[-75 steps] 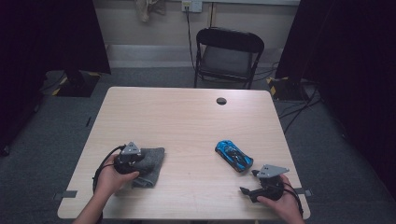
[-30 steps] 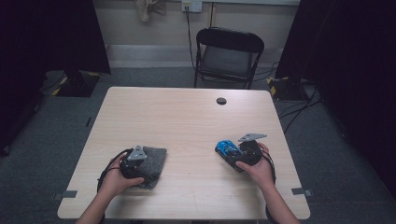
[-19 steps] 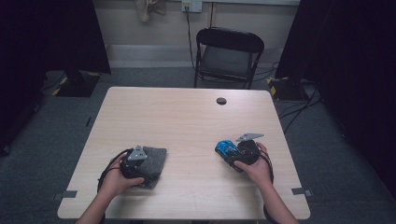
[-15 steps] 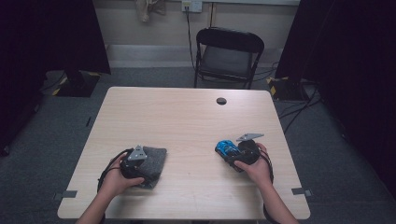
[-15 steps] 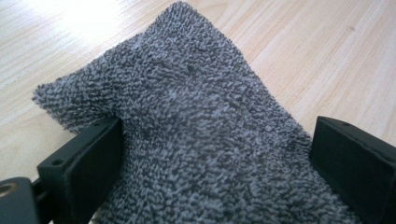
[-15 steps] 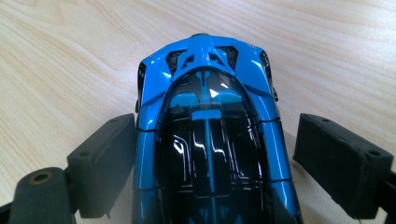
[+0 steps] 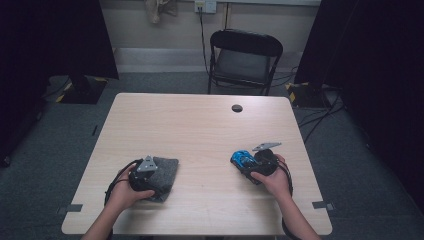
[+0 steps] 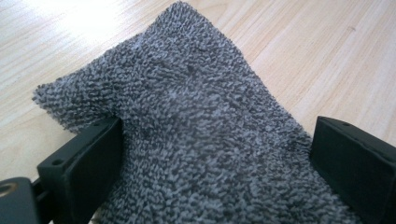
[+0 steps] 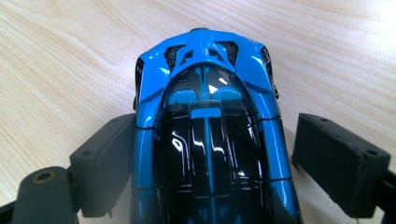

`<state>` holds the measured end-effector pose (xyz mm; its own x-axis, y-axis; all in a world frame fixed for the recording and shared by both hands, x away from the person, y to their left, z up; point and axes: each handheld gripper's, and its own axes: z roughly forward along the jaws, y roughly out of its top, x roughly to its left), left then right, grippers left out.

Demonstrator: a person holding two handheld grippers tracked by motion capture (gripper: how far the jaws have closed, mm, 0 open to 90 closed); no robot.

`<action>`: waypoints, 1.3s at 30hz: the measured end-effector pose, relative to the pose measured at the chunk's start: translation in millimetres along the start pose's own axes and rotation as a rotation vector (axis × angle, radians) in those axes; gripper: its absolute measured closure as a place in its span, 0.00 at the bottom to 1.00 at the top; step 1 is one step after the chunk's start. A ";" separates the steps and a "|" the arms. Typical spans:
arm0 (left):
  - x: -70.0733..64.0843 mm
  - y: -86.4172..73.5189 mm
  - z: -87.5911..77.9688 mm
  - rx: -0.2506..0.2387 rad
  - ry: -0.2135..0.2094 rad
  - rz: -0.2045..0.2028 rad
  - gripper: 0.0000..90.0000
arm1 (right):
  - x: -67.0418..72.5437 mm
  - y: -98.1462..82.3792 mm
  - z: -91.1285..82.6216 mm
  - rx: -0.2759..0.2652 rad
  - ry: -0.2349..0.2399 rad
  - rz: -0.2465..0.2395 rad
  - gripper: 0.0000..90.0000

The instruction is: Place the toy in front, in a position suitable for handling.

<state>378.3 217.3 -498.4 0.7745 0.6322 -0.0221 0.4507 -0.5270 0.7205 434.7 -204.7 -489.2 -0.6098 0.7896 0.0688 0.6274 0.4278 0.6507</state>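
On the near-left part of the table [image 7: 200, 125], the left gripper [image 7: 144, 176] sits over a grey towel [image 7: 166, 172], the person's left hand [image 7: 125, 192] wrapped around its body. From above, the gripper and hand cover the towel's near-left portion, so that edge cannot be made out. In the left gripper view the towel [image 8: 201, 140] fills the space between the two black jaws: the left jaw presses into the pile, while the right jaw stands at the cloth's edge with contact there hard to judge. The jaws are spread wide around the cloth (whether they actually grip it I cannot tell). The towel's lower part runs off the bottom of that view.

On the near-right part of the table, the right gripper [image 7: 255, 167] straddles a blue toy car [image 7: 242, 159], with the right hand [image 7: 272, 177] behind it. From above, only the car's far end pokes out past the gripper. In the right gripper view the car [image 9: 205, 140] lies lengthwise between the jaws, its glossy black roof uppermost and its near end cut off by the frame. The left jaw touches the car's side; the right jaw stands just apart from it, so the claw is spread, not yet pinching.

A small dark disc [image 7: 237, 108] lies well apart, near the far edge.
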 end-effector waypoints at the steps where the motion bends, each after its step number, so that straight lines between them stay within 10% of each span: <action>1: 0.0 0.0 0.2 0.000 0.000 0.000 0.04 | 1.0 1.1 -0.1 0.007 -0.001 -0.014 0.15; 39: -0.2 -0.5 0.6 -0.006 0.001 0.000 0.04 | 10.7 -4.1 2.5 -0.023 -0.067 -0.020 0.21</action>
<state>378.1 217.1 -499.3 0.7742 0.6326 -0.0217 0.4482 -0.5236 0.7245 426.8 -196.9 -493.0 -0.5879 0.8089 0.0054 0.6038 0.4344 0.6684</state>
